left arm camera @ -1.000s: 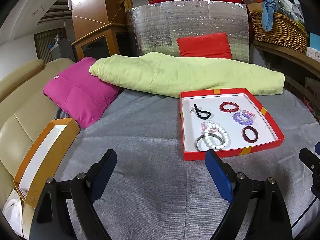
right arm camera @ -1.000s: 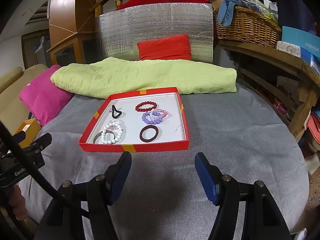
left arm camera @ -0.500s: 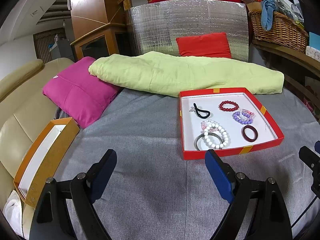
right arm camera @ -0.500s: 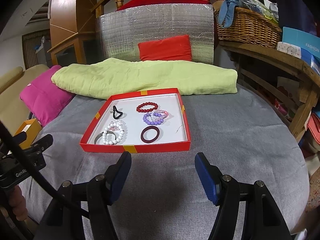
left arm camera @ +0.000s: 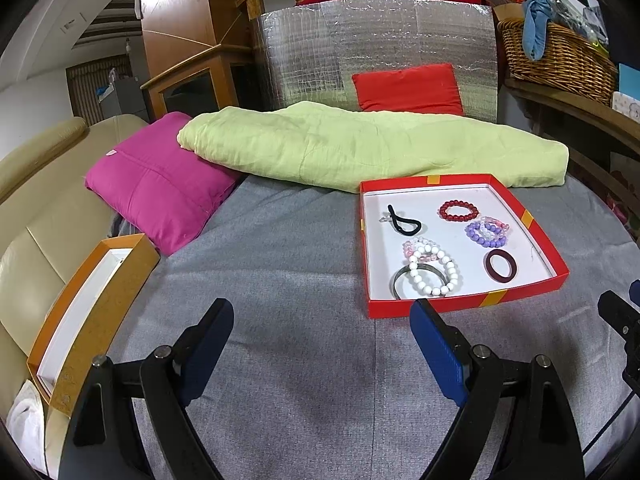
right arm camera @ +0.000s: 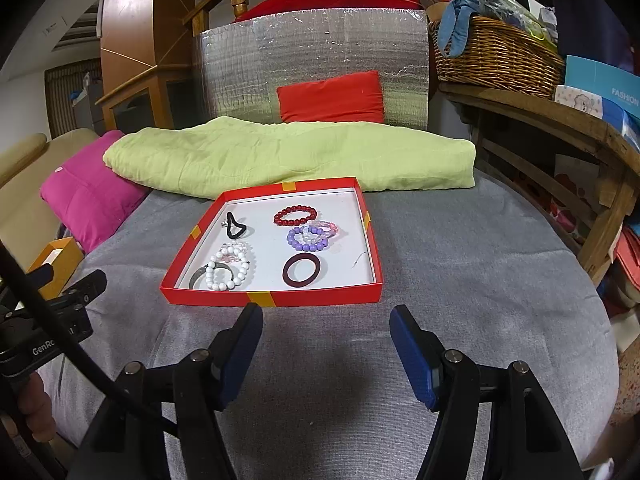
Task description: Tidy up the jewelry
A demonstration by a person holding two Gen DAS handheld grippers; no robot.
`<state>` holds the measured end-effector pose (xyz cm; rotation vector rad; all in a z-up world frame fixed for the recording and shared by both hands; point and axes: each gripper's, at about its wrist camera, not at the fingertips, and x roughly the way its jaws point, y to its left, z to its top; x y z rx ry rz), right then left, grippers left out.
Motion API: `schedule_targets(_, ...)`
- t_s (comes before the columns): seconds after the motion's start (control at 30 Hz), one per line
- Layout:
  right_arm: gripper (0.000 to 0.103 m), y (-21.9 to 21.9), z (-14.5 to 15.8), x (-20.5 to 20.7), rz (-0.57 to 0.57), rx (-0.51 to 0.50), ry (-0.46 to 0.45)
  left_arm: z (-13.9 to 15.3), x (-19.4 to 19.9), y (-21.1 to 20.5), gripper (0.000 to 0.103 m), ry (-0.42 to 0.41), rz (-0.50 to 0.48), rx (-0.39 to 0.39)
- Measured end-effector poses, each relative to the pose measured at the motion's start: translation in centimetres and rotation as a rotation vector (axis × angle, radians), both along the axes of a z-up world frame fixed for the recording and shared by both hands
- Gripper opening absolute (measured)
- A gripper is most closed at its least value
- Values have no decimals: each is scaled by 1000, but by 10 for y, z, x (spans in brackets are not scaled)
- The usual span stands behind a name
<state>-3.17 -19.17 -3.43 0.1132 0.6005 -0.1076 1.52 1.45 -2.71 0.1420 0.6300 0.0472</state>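
A shallow red box lid [left arm camera: 464, 306] [right arm camera: 276, 299] with a white floor lies on the grey cover. Inside it sit a red bead bracelet [left arm camera: 458, 210] [right arm camera: 295, 216], a purple bead bracelet [left arm camera: 487, 236] [right arm camera: 308, 239], a dark red bangle [left arm camera: 501, 265] [right arm camera: 301, 270], a white bead bracelet [left arm camera: 434, 276] [right arm camera: 226, 270] over a metal bangle, and a black hair tie [left arm camera: 404, 222] [right arm camera: 236, 226]. My left gripper [left arm camera: 322, 328] hovers open, near and left of the box. My right gripper [right arm camera: 326, 332] is open just in front of the box. Neither holds anything.
An orange box with a white lining [left arm camera: 86, 312] [right arm camera: 56, 260] rests at the left on a beige sofa. A magenta cushion [left arm camera: 156, 184], a green folded quilt [left arm camera: 360, 148] and a red cushion [left arm camera: 408, 88] lie behind. A wicker basket [right arm camera: 496, 56] stands on a wooden shelf at the right.
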Motion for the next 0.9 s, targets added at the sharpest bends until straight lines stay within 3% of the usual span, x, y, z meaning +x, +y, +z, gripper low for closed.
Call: schedule_targets(0.9, 70, 17, 5, 2, 35, -13, -26, 0, -2, 13, 90, -4, 22, 2)
